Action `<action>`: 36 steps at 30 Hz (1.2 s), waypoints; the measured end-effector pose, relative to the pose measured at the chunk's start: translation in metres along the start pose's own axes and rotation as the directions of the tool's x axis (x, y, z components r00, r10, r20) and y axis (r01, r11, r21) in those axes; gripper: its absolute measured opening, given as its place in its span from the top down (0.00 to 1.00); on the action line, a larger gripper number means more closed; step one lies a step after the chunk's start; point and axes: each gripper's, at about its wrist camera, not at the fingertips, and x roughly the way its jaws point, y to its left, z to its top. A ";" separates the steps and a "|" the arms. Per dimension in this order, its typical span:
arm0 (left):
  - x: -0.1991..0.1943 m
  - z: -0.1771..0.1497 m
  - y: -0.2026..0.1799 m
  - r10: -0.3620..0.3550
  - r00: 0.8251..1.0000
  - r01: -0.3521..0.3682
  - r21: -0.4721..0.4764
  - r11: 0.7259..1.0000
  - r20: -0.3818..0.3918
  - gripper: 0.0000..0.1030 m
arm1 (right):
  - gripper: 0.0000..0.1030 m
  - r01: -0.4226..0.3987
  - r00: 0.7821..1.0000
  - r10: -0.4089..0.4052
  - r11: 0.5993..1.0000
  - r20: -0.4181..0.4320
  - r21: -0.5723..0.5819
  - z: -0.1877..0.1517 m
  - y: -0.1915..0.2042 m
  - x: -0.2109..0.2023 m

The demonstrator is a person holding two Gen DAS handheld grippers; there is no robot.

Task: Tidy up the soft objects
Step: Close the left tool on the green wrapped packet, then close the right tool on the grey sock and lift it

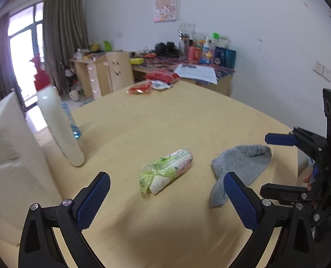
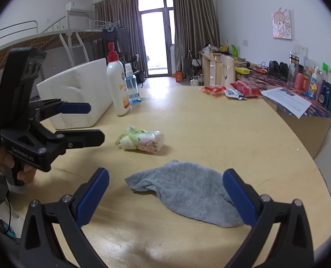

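Note:
A grey sock (image 2: 185,192) lies flat on the wooden table (image 2: 210,129); it also shows in the left wrist view (image 1: 241,167). A tissue pack in clear green-printed wrap (image 1: 165,172) lies to its left, and shows in the right wrist view (image 2: 143,141). My left gripper (image 1: 165,201) is open and empty, just short of the tissue pack; it shows at the left of the right wrist view (image 2: 94,122). My right gripper (image 2: 165,196) is open and empty, its fingers either side of the sock; it shows at the right of the left wrist view (image 1: 275,165).
A white foam block (image 2: 80,93), a white lotion bottle (image 2: 118,87) and a clear blue bottle (image 2: 133,87) stand at the table's left. Red snack packs (image 2: 230,89) lie at the far edge. A cluttered desk (image 2: 299,93) and a chair (image 1: 118,71) stand beyond.

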 end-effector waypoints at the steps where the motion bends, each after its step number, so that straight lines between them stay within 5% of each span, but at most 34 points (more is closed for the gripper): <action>1: 0.005 0.000 0.002 -0.013 1.000 0.013 0.005 1.000 -0.011 0.04 | 0.00 -0.002 1.000 0.002 1.000 -0.008 0.001 -0.001 -0.002 0.002; 10: 0.052 0.007 0.019 -0.142 0.981 0.152 0.070 0.986 -0.129 0.17 | 0.01 -0.019 0.998 0.019 1.000 -0.061 0.007 -0.003 -0.010 0.017; 18: 0.080 0.007 0.019 -0.170 0.969 0.198 0.149 0.969 -0.179 0.27 | 0.01 -0.018 0.996 0.020 1.000 -0.084 0.018 -0.005 -0.016 0.027; 29: 0.104 0.005 0.015 -0.167 0.962 0.206 0.172 0.963 -0.216 0.66 | 0.01 -0.025 0.994 0.028 0.999 -0.105 0.023 -0.003 -0.021 0.034; 36: 0.101 0.003 0.013 -0.174 0.963 0.211 0.172 0.962 -0.208 0.69 | 0.01 -0.018 0.990 0.015 1.000 -0.138 -0.020 -0.006 -0.013 0.036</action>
